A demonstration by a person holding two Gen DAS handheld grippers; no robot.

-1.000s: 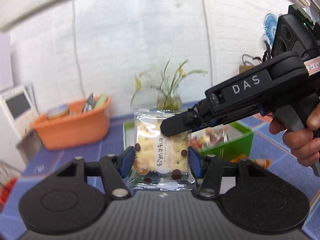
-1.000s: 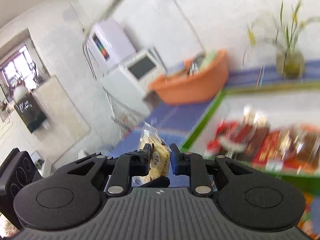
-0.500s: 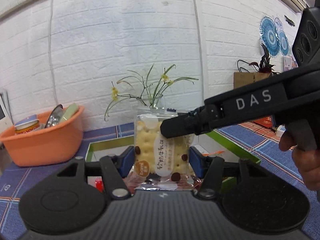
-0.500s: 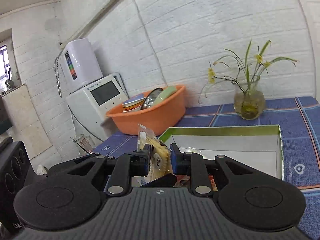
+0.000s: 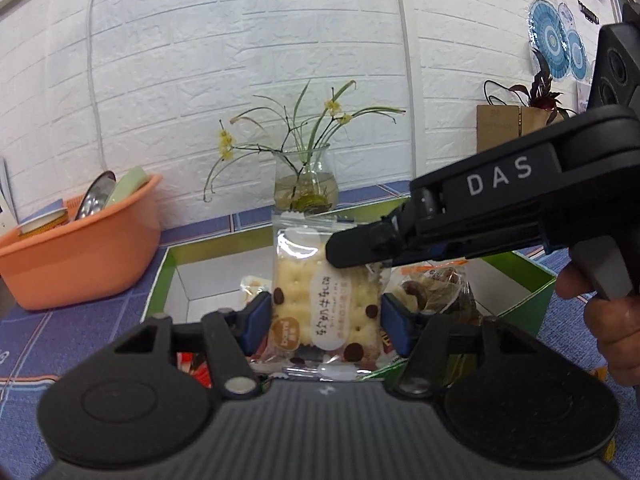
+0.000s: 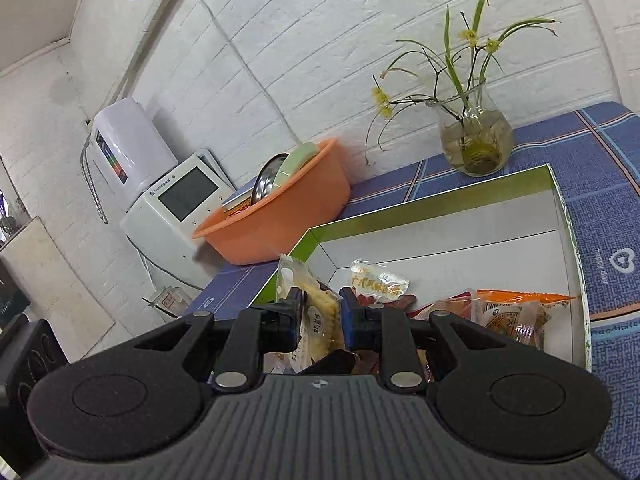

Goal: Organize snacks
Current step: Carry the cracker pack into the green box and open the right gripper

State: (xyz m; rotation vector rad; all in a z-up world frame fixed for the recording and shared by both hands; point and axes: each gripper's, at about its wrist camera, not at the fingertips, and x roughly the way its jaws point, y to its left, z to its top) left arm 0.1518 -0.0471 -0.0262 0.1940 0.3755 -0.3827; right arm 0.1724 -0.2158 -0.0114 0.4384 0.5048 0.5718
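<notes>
Cracker pack (image 5: 326,304) is up in the air over the green box (image 6: 560,216), pinched by both my grippers at once. Left gripper (image 5: 326,316) has its jaws closed on the pack's two side edges; right gripper (image 6: 322,314) has its jaws shut across the pack's flat faces near the top.

Risks, as I judge it: the wrapper's thin and slick, w/ two grips pulling on it. If I move the hands apart before one lets go, the film could tear or the crackers inside could crack. If both release together, it drops wherever onto the other snacks (image 6: 508,312) in the box, not in a neat spot.

Vs 1 s ago: the right wrist view was blurred and swinging, now it's sharp and looks down into the box. Left view sits lower, more of the box interior showing. Both grips unchanged.
</notes>
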